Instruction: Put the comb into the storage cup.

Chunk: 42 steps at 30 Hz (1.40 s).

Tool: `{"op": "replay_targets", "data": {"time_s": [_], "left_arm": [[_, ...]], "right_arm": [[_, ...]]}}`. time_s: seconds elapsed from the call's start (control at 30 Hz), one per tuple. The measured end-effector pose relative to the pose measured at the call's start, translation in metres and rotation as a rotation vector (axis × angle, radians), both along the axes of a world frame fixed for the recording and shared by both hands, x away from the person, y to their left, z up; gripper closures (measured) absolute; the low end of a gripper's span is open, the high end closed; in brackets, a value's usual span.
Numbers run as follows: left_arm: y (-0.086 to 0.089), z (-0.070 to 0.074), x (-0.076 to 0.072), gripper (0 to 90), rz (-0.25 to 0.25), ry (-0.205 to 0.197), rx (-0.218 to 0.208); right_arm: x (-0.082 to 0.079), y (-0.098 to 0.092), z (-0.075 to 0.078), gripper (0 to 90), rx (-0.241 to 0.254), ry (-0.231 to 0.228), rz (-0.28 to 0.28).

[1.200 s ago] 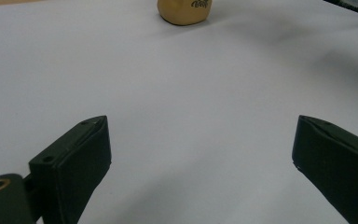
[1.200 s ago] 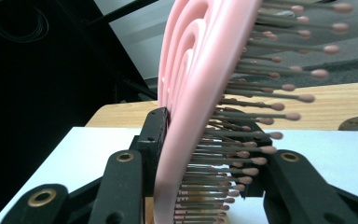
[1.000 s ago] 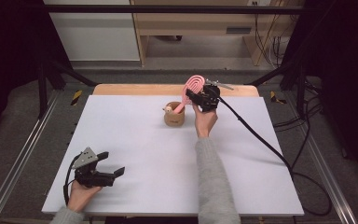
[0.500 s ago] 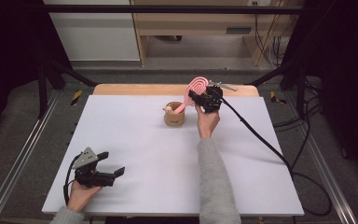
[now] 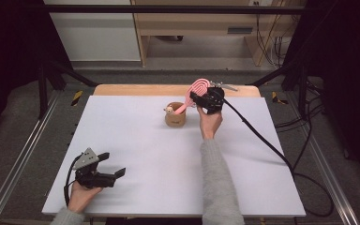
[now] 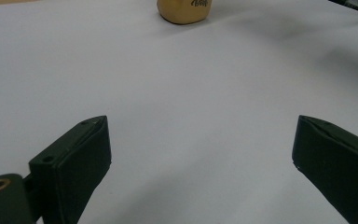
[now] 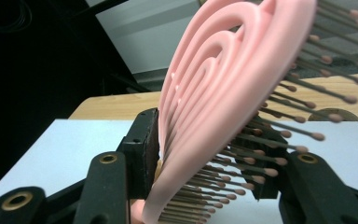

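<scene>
A pink hairbrush [image 5: 198, 89] stands slanted with its handle in a small tan wooden cup [image 5: 175, 115] near the far edge of the white table [image 5: 136, 136]. My right gripper [image 5: 201, 99] is at the brush head. In the right gripper view the brush [image 7: 223, 79] lies between the jaws of the right gripper [image 7: 205, 149], back towards one pad, bristles towards the other. These jaws have just been opening and no longer clamp it. My left gripper [image 5: 114, 164] rests at the near left, open and empty. In the left gripper view the left gripper [image 6: 200, 140] points across the table at the cup [image 6: 184, 10].
A black cable [image 5: 262, 140] trails from the right gripper across the table's right side and off its edge. A wooden strip [image 5: 136, 89] borders the table's far edge. Metal frame rails run along both sides.
</scene>
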<state>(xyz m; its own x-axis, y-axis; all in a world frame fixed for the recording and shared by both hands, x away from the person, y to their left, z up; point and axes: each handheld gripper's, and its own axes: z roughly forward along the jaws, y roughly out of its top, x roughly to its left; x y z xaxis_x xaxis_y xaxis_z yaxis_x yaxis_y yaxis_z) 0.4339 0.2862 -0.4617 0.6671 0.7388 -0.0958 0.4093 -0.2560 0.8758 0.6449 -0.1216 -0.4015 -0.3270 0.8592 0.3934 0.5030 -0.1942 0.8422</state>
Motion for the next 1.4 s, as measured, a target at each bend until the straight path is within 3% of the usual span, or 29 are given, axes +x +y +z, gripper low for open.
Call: {"op": "replay_targets", "data": {"time_s": [0.47,0.6,0.77,0.97,1.07,1.4], "left_arm": [[-0.001,0.0,0.0,4.6,-0.003,-0.002,0.005],[-0.001,0.0,0.0,4.6,-0.002,-0.001,0.006],[-0.002,0.0,0.0,4.6,0.0,0.001,0.008],[-0.002,0.0,0.0,4.6,0.004,0.002,0.009],[-0.002,0.0,0.0,4.6,0.004,0.003,0.013],[-0.002,0.001,0.0,4.6,0.005,0.0,0.012]], "right_arm": [[-0.015,-0.004,0.01,26.0,-0.074,-0.083,0.014],[-0.022,-0.005,0.012,17.4,-0.125,-0.15,0.019],[-0.029,-0.008,0.017,7.3,-0.129,-0.148,0.075],[-0.04,-0.017,0.017,5.1,-0.103,-0.169,0.105],[-0.045,-0.02,0.019,3.7,-0.136,-0.173,0.116],[-0.068,-0.027,0.032,1.8,-0.145,-0.234,0.158]]}}
